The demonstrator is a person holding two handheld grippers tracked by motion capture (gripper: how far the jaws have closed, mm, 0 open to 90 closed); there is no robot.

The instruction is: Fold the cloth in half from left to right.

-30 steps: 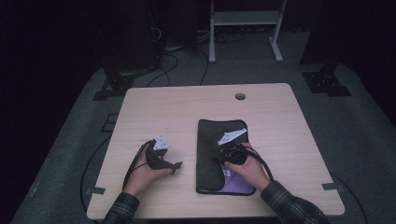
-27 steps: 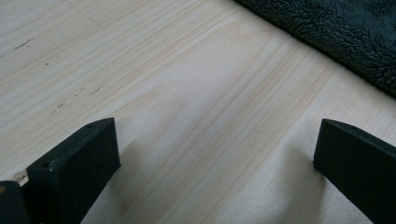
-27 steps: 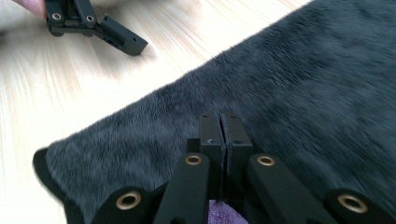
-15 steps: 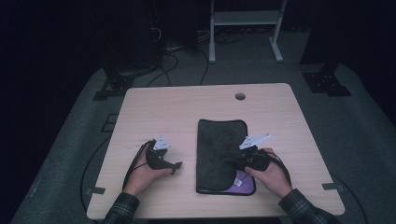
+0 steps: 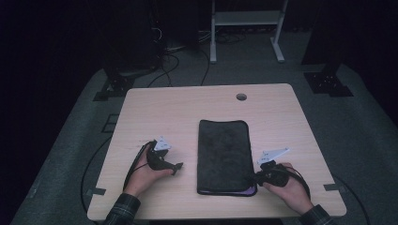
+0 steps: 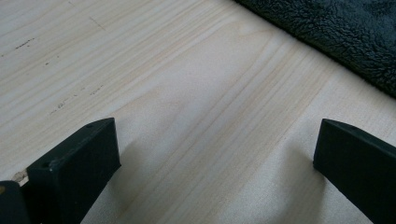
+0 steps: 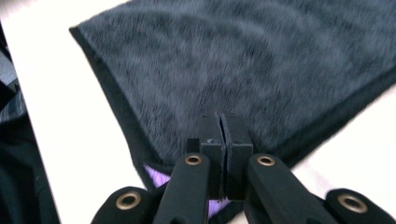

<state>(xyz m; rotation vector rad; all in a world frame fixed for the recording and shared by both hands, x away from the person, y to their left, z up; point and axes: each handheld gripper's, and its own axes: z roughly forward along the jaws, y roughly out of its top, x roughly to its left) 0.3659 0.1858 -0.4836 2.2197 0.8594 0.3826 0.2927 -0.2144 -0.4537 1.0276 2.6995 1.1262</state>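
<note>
**On the table: folded towel, near corner under a closed gripper**

At the left side of the table [image 5: 155, 108], the left gripper [image 5: 170, 165] is rested on bare wood, its fingers [image 6: 77, 163] held wide apart with nothing between them; the towel's edge is seen just beyond them in the left gripper view, near but not touched.

At the middle, the dark towel [image 5: 223, 154] is laid flat as a long folded rectangle, running away from the person, with a purple layer peeking out at its near right corner.

At the right, the right gripper [image 7: 223, 140] is brought low over that near right corner, fingers pressed fully together. Whether any cloth is pinched between them cannot be told from the right gripper view; the tips appear to be set on the pile just inside the hem.

Risks from here are judged as follows. If only the top layer is caught, the fold could be peeled open rather than carried over whole. If nothing is caught, the tips could simply be dragged across the pile and the towel skewed on the table. With the far side left unpinned by the left gripper, the whole towel could be slid sideways by any pull.
</note>
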